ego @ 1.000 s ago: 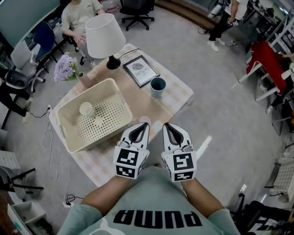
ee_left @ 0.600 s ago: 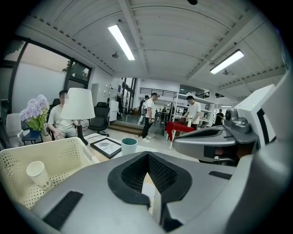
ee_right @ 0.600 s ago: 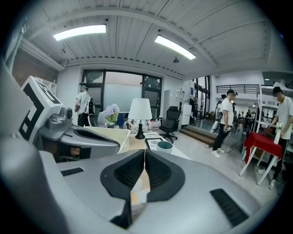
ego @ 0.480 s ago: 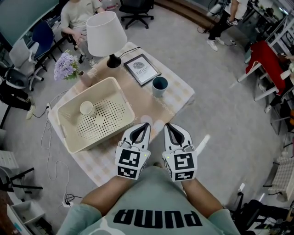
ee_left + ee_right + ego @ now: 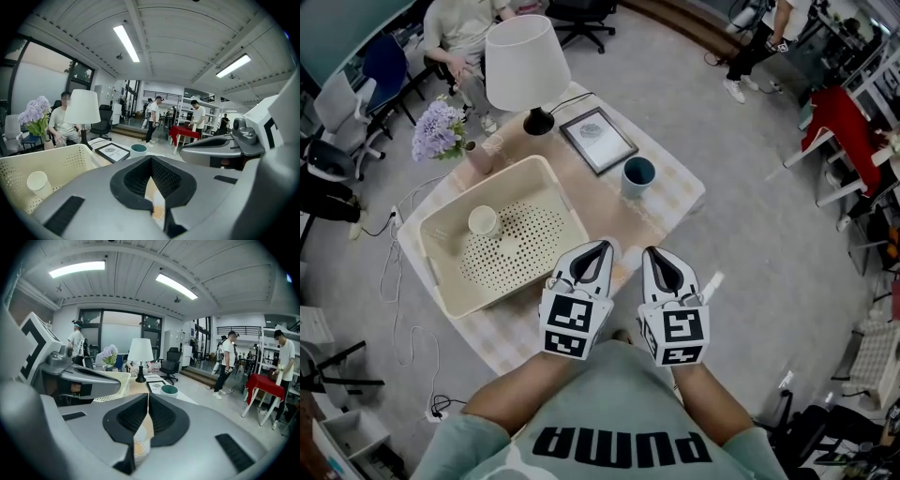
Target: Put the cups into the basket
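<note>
A dark teal cup stands on the small table, near its right edge. It shows ahead in the left gripper view and in the right gripper view. A cream cup sits inside the perforated cream basket on the table's left half. My left gripper and right gripper hover side by side over the table's near edge. Both are shut with nothing between the jaws and sit well short of the teal cup.
A white lamp, a framed picture and purple flowers in a pink vase stand at the table's far side. A seated person and office chairs are beyond it. A red table stands at the right.
The view has shifted a little, and the table now sits slightly further right. My left gripper has edged toward the table. Both grippers stay shut, and the cups have not moved.
</note>
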A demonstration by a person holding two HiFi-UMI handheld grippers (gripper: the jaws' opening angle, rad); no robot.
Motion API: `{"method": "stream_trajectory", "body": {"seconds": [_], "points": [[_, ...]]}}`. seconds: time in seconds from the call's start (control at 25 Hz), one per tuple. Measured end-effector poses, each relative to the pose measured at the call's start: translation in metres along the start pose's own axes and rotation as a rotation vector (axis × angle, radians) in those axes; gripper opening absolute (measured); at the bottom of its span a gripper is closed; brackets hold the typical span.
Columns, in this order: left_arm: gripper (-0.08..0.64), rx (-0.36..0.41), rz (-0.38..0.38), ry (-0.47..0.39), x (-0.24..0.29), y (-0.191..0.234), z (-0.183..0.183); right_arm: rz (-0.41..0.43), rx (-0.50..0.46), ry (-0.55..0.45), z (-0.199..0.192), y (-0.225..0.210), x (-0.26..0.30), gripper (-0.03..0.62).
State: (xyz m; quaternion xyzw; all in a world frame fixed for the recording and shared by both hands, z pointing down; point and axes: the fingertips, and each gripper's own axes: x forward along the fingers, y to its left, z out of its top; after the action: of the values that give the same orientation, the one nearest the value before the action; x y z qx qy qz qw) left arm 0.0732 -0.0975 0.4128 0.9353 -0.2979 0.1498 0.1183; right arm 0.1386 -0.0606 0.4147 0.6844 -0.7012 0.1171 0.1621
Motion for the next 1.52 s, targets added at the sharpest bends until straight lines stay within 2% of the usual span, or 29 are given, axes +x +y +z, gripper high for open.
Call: {"method": "stream_trajectory", "body": {"seconds": [0.4, 0.64, 0.68, 0.8, 1.0, 1.24, 1.52], "points": [[0.002, 0.010, -0.054, -0.021, 0.012, 0.012, 0.019, -0.052, 0.012, 0.010, 0.008, -0.007, 0.018, 0.020], [0.002, -0.001, -0.024, -0.027, 0.016, 0.028, 0.025, -0.036, -0.010, 0.013, 0.016, -0.009, 0.038, 0.025], [0.002, -0.003, -0.015, -0.026, 0.018, 0.029, 0.026, -0.032, -0.011, 0.014, 0.017, -0.012, 0.040, 0.037], [0.002, -0.008, 0.019, -0.021, 0.024, 0.033, 0.028, -0.014, -0.015, 0.014, 0.018, -0.019, 0.053, 0.142], [0.002, -0.031, 0.101, -0.006, 0.045, 0.036, 0.030, 0.041, -0.040, 0.029, 0.014, -0.041, 0.077, 0.221], [0.002, -0.047, 0.194, 0.024, 0.079, 0.035, 0.032, 0.129, -0.082, 0.069, 0.008, -0.069, 0.114, 0.285], [0.002, -0.075, 0.300, 0.074, 0.110, 0.049, 0.029, 0.248, -0.127, 0.122, 0.001, -0.082, 0.161, 0.337]]}}
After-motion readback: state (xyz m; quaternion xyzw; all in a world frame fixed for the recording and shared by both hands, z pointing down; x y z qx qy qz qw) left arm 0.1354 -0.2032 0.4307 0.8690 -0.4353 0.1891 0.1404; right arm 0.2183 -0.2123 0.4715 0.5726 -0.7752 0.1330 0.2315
